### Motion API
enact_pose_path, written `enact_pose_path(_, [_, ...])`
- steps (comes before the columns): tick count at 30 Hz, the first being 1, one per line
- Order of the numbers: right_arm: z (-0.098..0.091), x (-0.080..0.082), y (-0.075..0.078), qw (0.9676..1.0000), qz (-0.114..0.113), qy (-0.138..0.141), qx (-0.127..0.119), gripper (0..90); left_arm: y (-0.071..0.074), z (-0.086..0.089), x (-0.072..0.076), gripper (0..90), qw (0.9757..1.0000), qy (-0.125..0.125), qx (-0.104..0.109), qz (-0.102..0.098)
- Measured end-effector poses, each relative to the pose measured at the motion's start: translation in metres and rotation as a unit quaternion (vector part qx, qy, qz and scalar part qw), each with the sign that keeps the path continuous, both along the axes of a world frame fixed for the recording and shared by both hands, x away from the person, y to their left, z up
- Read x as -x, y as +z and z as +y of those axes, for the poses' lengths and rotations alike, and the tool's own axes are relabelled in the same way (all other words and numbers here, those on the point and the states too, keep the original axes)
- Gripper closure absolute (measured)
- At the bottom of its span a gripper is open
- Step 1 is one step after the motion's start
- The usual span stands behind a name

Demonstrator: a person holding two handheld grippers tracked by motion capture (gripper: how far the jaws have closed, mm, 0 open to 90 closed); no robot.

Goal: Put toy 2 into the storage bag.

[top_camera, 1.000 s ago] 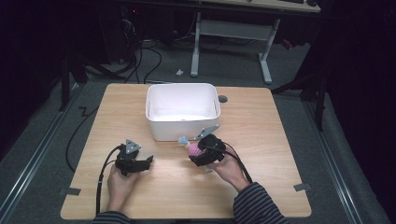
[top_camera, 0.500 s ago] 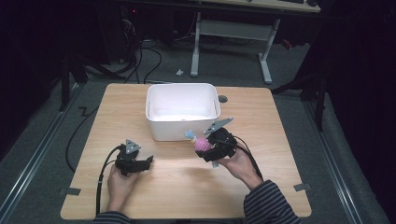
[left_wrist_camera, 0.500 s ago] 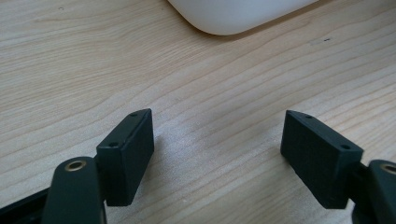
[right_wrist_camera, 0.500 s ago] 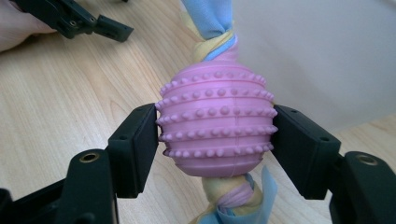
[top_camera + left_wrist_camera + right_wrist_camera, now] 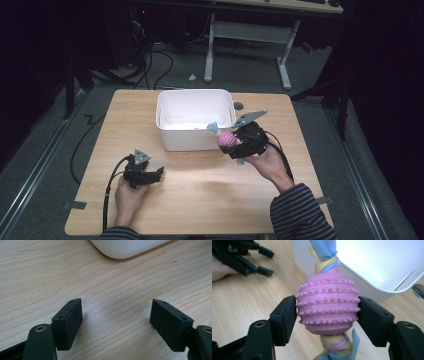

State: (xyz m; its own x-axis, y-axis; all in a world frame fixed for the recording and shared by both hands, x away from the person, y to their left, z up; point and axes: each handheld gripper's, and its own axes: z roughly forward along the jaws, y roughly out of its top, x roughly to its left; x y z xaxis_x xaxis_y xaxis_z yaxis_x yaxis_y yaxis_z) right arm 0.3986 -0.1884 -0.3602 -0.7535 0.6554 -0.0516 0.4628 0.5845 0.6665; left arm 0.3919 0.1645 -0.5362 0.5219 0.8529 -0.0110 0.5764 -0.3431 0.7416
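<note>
The right gripper [image 5: 327, 322] clamps the pink studded ball [image 5: 327, 306] at centre frame. It looks light, grippy rubber; hold its middle. The left gripper [image 5: 116, 325] stands open.

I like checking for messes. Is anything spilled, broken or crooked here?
Nothing stands out. The white tub sits upright on the table, the right gripper holds a pink knobbly ball with cloth knots, and the left gripper is open above bare wood.

We see a wooden table [image 5: 200, 200] on grey carpet [image 5: 45, 165], with dark cables [image 5: 160, 65] trailing across the floor behind it; farther back stands a desk on white legs [image 5: 282, 65], and a small white scrap [image 5: 192, 77] lies on the carpet
</note>
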Motion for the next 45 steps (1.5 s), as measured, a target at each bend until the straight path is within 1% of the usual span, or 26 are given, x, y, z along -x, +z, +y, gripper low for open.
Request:
enact_pose_path(1, [0.000,0.000,0.000,1.0000,0.000,0.000,0.000,33.8,0.000,0.000,0.000,26.3,1.0000,0.000,0.000,0.000])
enact_pose_path(2, [-0.003,-0.001,0.007,1.0000,-0.006,-0.002,-0.005,33.8,0.000,0.000,0.000,26.4,1.0000,0.000,0.000,0.000])
enact_pose_path(3, [-0.003,-0.001,0.007,1.0000,-0.006,-0.002,-0.005,33.8,0.000,0.000,0.000,26.3,1.0000,0.000,0.000,0.000])
enact_pose_path(6, [-0.005,-0.004,0.015,1.0000,-0.008,0.000,-0.005,33.8,0.000,0.000,0.000,26.3,1.0000,0.000,0.000,0.000])
enact_pose_path(7, [-0.006,-0.007,0.019,0.9999,-0.008,-0.001,-0.006,33.8,0.000,0.000,0.000,26.3,1.0000,0.000,0.000,0.000])
enact_pose_path(11, [-0.007,-0.013,0.024,1.0000,-0.007,0.000,-0.006,33.8,0.000,0.000,0.000,26.3,1.0000,0.000,0.000,0.000])
enact_pose_path(12, [-0.005,-0.017,0.027,1.0000,-0.004,0.000,-0.004,33.8,0.000,0.000,0.000,26.3,1.0000,0.000,0.000,0.000])
enact_pose_path(13, [-0.005,-0.017,0.027,1.0000,-0.004,0.000,-0.004,33.8,0.000,0.000,0.000,26.3,1.0000,0.000,0.000,0.000])
enact_pose_path(16, [0.000,-0.023,0.034,0.9999,-0.010,0.003,0.010,33.8,0.000,0.000,0.000,26.3,1.0000,0.001,0.001,0.000])
enact_pose_path(17, [0.000,-0.023,0.034,0.9999,-0.010,0.003,0.010,33.8,0.000,0.000,0.000,26.3,1.0000,0.000,0.001,0.000])
enact_pose_path(18, [0.003,-0.028,0.038,0.9999,-0.011,0.005,0.011,33.7,0.000,0.000,0.000,26.3,1.0000,0.000,0.001,0.000])
enact_pose_path(20, [0.004,-0.030,0.039,0.9998,-0.012,0.006,0.013,33.8,0.000,0.000,0.000,26.3,1.0000,0.000,0.001,0.000])
enact_pose_path(25, [0.010,-0.045,0.045,0.9997,-0.014,0.001,0.019,33.7,0.000,0.000,0.000,26.2,1.0000,0.000,0.001,0.000])
enact_pose_path(28, [0.014,-0.054,0.049,0.9995,-0.019,-0.006,0.026,33.7,0.000,0.000,0.000,25.8,1.0000,-0.001,0.000,0.000])
enact_pose_path(31, [0.019,-0.064,0.050,0.9996,-0.018,-0.010,0.021,33.7,0.000,0.000,0.000,25.8,1.0000,-0.002,-0.001,0.000])
enact_pose_path(32, [0.021,-0.067,0.050,0.9997,-0.014,-0.011,0.019,33.7,0.000,0.000,0.000,25.8,1.0000,-0.002,-0.001,0.000])
enact_pose_path(35, [0.026,-0.071,0.049,0.9995,-0.014,-0.008,0.027,33.6,0.000,0.000,0.000,25.8,1.0000,-0.002,-0.001,0.000])
enact_pose_path(36, [0.029,-0.075,0.048,0.9993,-0.012,-0.007,0.034,33.7,0.000,0.000,0.000,25.8,1.0000,-0.002,-0.001,0.000])
enact_pose_path(37, [0.029,-0.075,0.048,0.9993,-0.012,-0.007,0.034,33.7,0.000,0.000,0.000,25.8,1.0000,-0.002,-0.001,0.000])
enact_pose_path(38, [0.031,-0.079,0.046,0.9992,-0.013,-0.007,0.038,33.7,0.000,0.000,0.000,25.8,1.0000,-0.002,-0.001,0.000])
enact_pose_path(43, [0.034,-0.086,0.043,0.9992,-0.009,-0.011,0.037,33.6,0.000,0.000,0.000,25.8,1.0000,-0.002,-0.001,0.000])
enact_pose_path(44, [0.036,-0.091,0.041,0.9990,-0.004,-0.012,0.042,33.6,0.000,0.000,0.000,25.8,1.0000,-0.002,-0.002,0.000])
enact_pose_path(45, [0.036,-0.091,0.041,0.9990,-0.004,-0.012,0.042,33.6,0.000,0.000,0.000,25.8,1.0000,-0.002,-0.002,0.000])
